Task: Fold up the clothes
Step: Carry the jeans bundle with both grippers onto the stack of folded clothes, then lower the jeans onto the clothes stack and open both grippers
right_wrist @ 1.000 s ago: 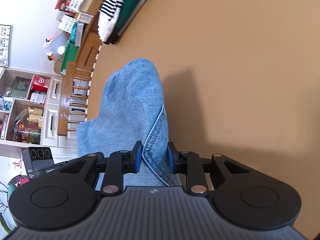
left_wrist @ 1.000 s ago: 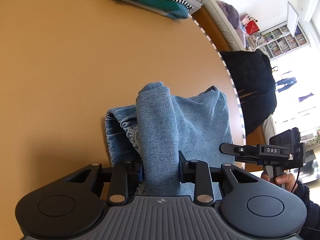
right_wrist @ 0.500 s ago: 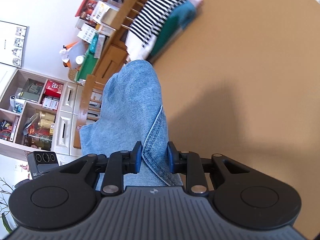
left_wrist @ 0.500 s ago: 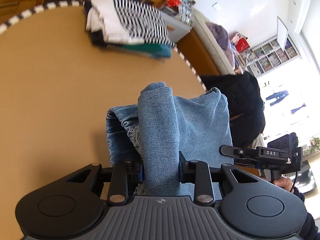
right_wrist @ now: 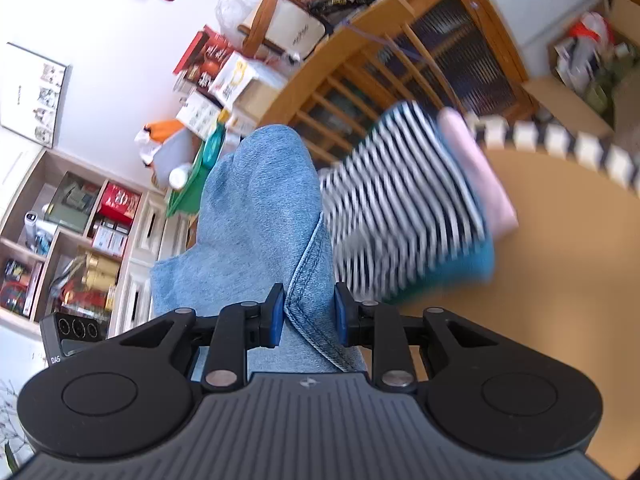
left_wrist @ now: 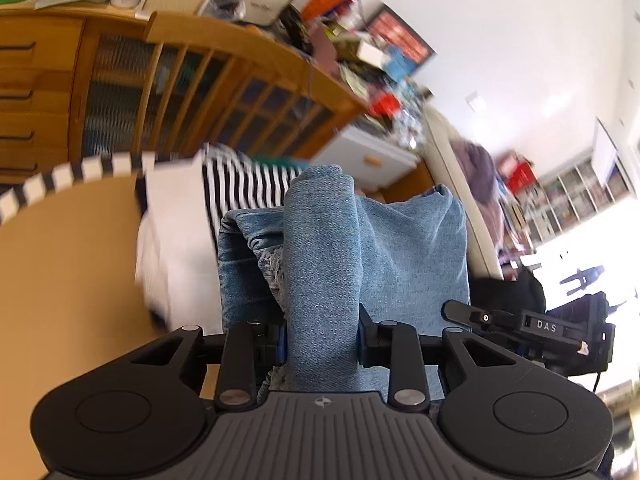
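Jeans [left_wrist: 372, 264], folded into a thick blue denim bundle, hang in the air between the two claws, above the near part of the table [left_wrist: 68, 280]. In the left wrist view the left claw [left_wrist: 322, 340] is clamped on a rolled fold of the denim, its blue-padded fingers [left_wrist: 281, 344] pressed against the cloth on both sides, and the rest of the bundle spreads to the right of that fold with a frayed edge showing at its left. In the right wrist view the right claw [right_wrist: 308, 316] is closed on a stitched hem of the jeans [right_wrist: 260, 216], the seam running down between its blue pads [right_wrist: 276, 316]. The right claw [left_wrist: 532, 328] also shows at the right edge of the left view, a black body marked DAS, just beside the bundle. Beyond the jeans, on the far part of the tan table [right_wrist: 560, 280], sits a pile [right_wrist: 408, 208] of folded clothes with a black-and-white striped piece on top, a teal layer under it and a pink piece at its right; the pile [left_wrist: 240, 184] is blurred in both views. A checkered band [left_wrist: 72, 172] runs along the table's far rim. Behind the table stands a wooden cabinet [left_wrist: 120, 92] with slatted glass doors, its top crowded with boxes and bags, and a white wall rises above it.
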The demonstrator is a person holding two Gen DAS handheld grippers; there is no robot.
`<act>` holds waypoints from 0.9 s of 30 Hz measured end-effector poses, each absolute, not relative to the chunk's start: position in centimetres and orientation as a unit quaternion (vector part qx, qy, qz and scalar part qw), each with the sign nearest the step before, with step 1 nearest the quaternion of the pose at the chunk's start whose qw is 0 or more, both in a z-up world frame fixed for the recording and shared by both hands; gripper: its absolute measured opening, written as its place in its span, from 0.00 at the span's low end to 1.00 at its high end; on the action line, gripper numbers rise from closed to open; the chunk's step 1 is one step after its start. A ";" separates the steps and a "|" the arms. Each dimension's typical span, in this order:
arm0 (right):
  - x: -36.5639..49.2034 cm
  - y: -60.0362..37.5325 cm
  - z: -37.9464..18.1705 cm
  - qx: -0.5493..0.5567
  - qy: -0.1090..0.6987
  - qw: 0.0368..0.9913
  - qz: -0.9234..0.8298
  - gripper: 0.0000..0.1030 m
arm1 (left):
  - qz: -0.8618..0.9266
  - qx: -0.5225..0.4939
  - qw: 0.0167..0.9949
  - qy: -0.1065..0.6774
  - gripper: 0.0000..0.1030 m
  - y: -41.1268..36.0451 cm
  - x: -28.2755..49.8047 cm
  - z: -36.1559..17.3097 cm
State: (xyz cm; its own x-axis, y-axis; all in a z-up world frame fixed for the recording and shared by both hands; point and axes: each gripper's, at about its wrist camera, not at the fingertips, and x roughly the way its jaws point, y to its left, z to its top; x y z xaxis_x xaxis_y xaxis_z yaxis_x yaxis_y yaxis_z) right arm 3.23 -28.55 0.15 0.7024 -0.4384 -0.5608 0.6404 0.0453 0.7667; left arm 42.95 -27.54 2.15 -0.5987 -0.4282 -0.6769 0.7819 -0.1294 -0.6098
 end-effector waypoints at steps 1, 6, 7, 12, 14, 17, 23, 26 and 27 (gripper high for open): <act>3.2 -30.7 -0.2 0.577 0.091 0.720 -0.375 0.25 | -0.727 0.170 0.420 0.516 0.31 -29.4 42.6 2.0; 2.9 -39.0 -4.8 0.584 0.110 0.696 -0.402 0.39 | -0.684 0.181 0.474 0.524 0.49 -36.8 41.2 -3.0; 2.7 -39.7 -6.0 0.579 0.122 0.676 -0.439 0.43 | -0.667 0.200 0.506 0.508 0.49 -37.4 41.2 -4.1; 1.6 -39.3 -6.3 0.455 0.132 0.734 -0.487 0.41 | -0.684 0.181 0.604 0.367 0.48 -34.5 42.0 -2.7; 3.4 -38.3 -5.2 0.366 0.138 0.782 -0.485 0.38 | -0.718 0.149 0.592 0.334 0.48 -33.9 39.7 -2.6; 8.6 -37.2 -6.0 0.253 0.186 0.825 -0.469 0.37 | -0.758 0.131 0.569 0.292 0.49 -33.8 35.7 -3.5; 12.5 -37.1 -12.2 0.210 0.244 0.828 -0.459 0.36 | -0.735 0.230 0.586 0.253 0.45 -35.6 31.1 -10.9; 12.8 -36.4 -13.4 0.195 0.242 0.828 -0.467 0.37 | -0.728 0.222 0.598 0.249 0.45 -36.1 30.7 -12.5; 13.0 -36.0 -13.5 0.185 0.244 0.828 -0.470 0.37 | -0.727 0.227 0.602 0.242 0.45 -36.3 30.3 -12.7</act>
